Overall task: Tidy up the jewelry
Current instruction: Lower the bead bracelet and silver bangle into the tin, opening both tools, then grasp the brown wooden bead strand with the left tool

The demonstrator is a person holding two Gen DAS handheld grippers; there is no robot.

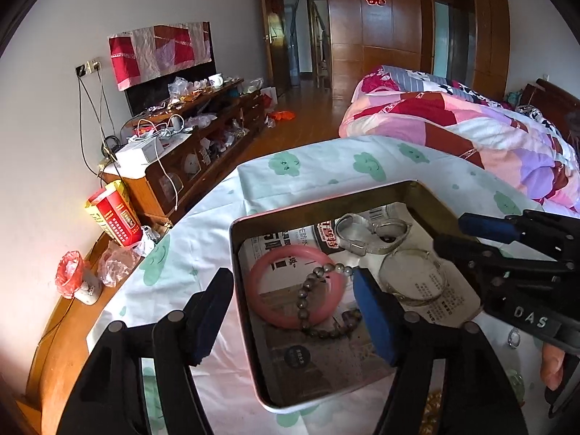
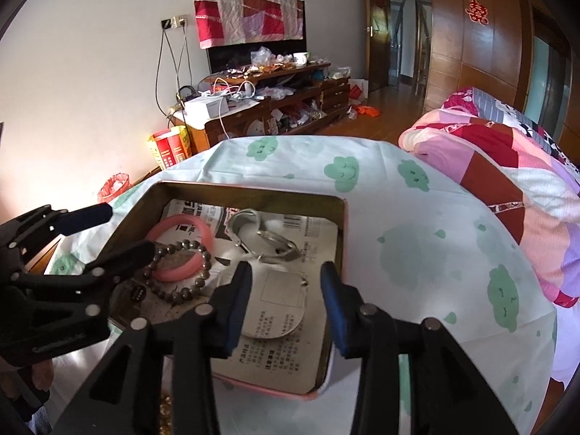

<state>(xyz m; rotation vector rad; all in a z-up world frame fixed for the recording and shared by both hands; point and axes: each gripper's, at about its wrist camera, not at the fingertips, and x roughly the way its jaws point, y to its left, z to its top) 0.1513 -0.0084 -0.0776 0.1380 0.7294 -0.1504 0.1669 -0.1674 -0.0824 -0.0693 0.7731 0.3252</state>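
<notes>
A pink-edged metal tin lined with printed paper sits on the cloud-print cloth. In it lie a pink bangle, a grey bead bracelet, a silver watch and a thin clear bangle. My left gripper is open and empty, its jaws straddling the tin's left wall above the pink bangle. My right gripper is open and empty over the clear bangle.
A small ring and gold beads lie on the cloth near the tin. A cluttered wooden cabinet stands along the wall. A bed with a pink quilt lies to the right.
</notes>
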